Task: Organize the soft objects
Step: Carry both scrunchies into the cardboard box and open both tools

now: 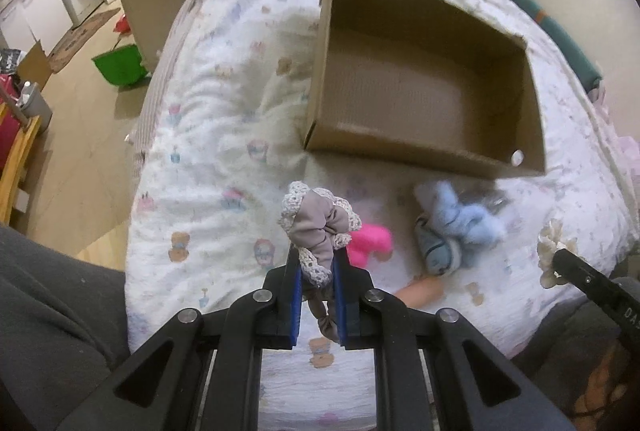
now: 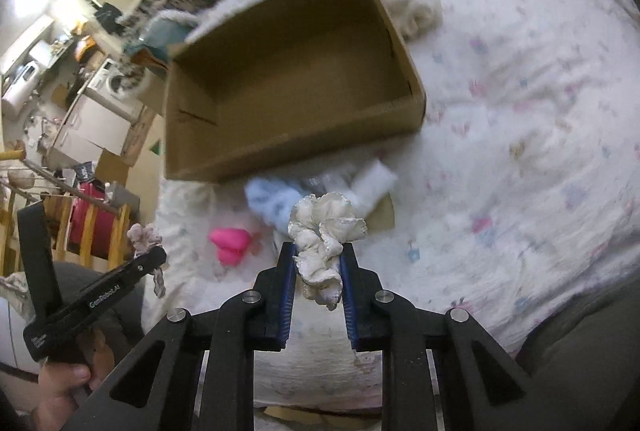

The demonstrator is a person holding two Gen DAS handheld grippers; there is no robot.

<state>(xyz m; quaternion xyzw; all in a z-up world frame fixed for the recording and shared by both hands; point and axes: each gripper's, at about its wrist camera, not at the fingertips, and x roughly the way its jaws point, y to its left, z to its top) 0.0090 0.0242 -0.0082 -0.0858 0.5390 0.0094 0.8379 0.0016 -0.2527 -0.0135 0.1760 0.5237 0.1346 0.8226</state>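
My left gripper [image 1: 316,263] is shut on a grey scrunchie with lace trim [image 1: 318,227], held above the bed; the scrunchie also shows in the right wrist view [image 2: 144,237]. My right gripper [image 2: 318,255] is shut on a white ruffled scrunchie [image 2: 324,235], seen at the right edge of the left wrist view [image 1: 550,243]. An open, empty cardboard box [image 1: 420,95] [image 2: 288,79] lies on the quilt beyond both. In front of it lie a pink soft item [image 1: 370,241] [image 2: 230,243] and a light blue fluffy item [image 1: 460,223] [image 2: 272,201].
The white patterned quilt [image 1: 224,135] covers the bed, whose left edge drops to a wooden floor with a green bin [image 1: 120,65]. A cream fluffy item [image 2: 416,13] lies behind the box. A white item [image 2: 374,183] lies by the blue one.
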